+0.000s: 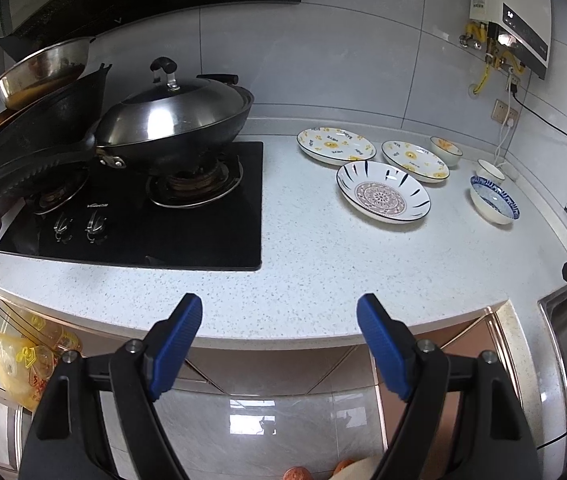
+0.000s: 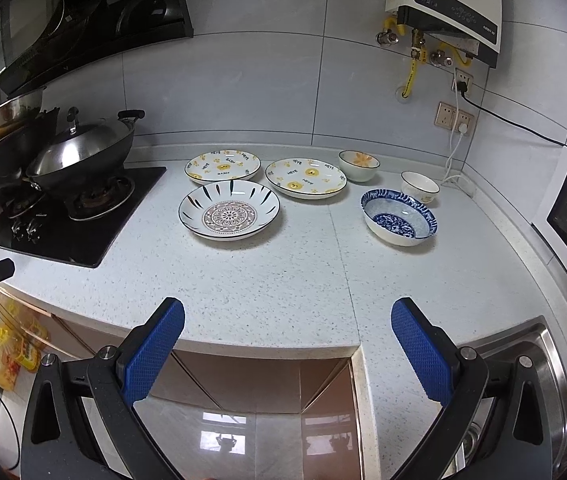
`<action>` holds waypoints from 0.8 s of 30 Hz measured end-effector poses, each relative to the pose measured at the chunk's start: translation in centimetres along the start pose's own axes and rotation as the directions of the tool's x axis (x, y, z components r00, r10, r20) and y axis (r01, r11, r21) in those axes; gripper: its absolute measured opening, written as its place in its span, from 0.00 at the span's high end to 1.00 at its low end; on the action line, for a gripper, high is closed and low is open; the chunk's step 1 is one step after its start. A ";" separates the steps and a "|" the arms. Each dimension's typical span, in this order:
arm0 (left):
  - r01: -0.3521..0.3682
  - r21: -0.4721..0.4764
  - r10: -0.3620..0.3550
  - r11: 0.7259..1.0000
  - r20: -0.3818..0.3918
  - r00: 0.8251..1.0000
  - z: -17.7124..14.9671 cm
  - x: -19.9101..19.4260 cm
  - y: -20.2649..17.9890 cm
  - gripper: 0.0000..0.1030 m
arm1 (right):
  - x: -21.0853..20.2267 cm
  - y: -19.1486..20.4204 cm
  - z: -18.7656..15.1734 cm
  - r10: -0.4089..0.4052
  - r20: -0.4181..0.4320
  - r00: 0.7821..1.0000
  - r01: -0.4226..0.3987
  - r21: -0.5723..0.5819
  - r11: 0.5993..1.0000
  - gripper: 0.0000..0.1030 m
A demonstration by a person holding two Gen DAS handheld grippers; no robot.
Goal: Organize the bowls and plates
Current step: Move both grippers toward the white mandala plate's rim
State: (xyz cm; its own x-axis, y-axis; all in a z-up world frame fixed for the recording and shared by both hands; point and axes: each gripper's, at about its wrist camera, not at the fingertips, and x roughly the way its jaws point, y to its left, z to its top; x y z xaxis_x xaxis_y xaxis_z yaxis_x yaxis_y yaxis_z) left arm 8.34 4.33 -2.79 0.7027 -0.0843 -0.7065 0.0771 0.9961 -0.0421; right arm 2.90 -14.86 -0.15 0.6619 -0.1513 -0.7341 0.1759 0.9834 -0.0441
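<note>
Both tools hang off the front edge of the speckled white desk (image 2: 283, 280), over the floor. The left hand-held gripper (image 1: 279, 344) has its blue pads spread wide with nothing between them, and the right hand-held gripper (image 2: 287, 352) is just as wide and just as empty.

Seen from the right one, the crockery sits well apart from the pads, toward 12 o'clock. A mandala-patterned plate (image 2: 229, 210) lies nearest, at about 11 o'clock. Behind it, side by side along the wall, are two yellow-flowered plates: one (image 2: 222, 167) at the left, the other (image 2: 306, 178) just right of it. A small flower bowl (image 2: 358, 165) stands just beside that second plate. At about 1 o'clock a blue-patterned bowl (image 2: 399, 222) rests upright, with a small white bowl (image 2: 420, 186) close behind it.

Far off at 10 o'clock, a lidded wok (image 2: 83, 152) sits on the black hob (image 2: 63, 232). The steel sink (image 2: 523, 360) is at 4 o'clock.
</note>
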 end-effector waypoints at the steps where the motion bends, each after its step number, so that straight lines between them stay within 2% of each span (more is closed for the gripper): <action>1: 0.002 0.000 -0.002 1.000 -0.006 1.000 0.3 0.5 -0.2 0.23 | 0.3 0.1 0.2 0.007 -0.003 1.000 -0.007 0.000 1.000 0.01; 5: 0.025 -0.016 -0.026 1.000 -0.046 0.999 1.9 3.7 -0.8 0.23 | 2.6 0.4 1.1 0.035 -0.025 0.999 -0.035 -0.007 0.999 0.01; 8: 0.049 -0.028 -0.051 0.998 -0.081 0.995 3.9 7.5 -1.9 0.23 | 6.0 0.4 2.0 0.081 -0.062 0.995 -0.082 -0.010 0.997 0.01; 11: 0.073 -0.050 -0.078 0.996 -0.126 0.989 6.4 12.1 -3.7 0.23 | 11.0 -0.1 3.0 0.143 -0.124 0.982 -0.142 0.018 0.990 0.01; 15: 0.108 -0.089 -0.124 0.990 -0.208 0.970 10.0 19.2 -6.5 0.23 | 17.7 -1.4 5.2 0.189 -0.182 0.965 -0.187 0.033 0.982 0.01; 21: 0.080 -0.151 -0.124 0.985 -0.314 0.941 13.6 27.7 -8.8 0.23 | 27.6 -1.8 9.0 0.277 -0.288 0.917 -0.278 0.037 0.960 0.01; 24: 0.069 -0.164 -0.124 0.984 -0.351 0.928 14.7 30.6 -9.3 0.23 | 31.0 -1.4 10.1 0.318 -0.330 0.889 -0.323 0.041 0.945 0.01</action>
State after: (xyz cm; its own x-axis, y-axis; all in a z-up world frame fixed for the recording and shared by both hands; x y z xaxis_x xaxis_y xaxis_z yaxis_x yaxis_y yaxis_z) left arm 39.50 -7.88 -13.66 0.3943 -0.1927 -0.8986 0.0088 0.9785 -0.2059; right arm 30.52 -21.94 -16.01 0.4034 0.2112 -0.8903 -0.0181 0.9746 0.2230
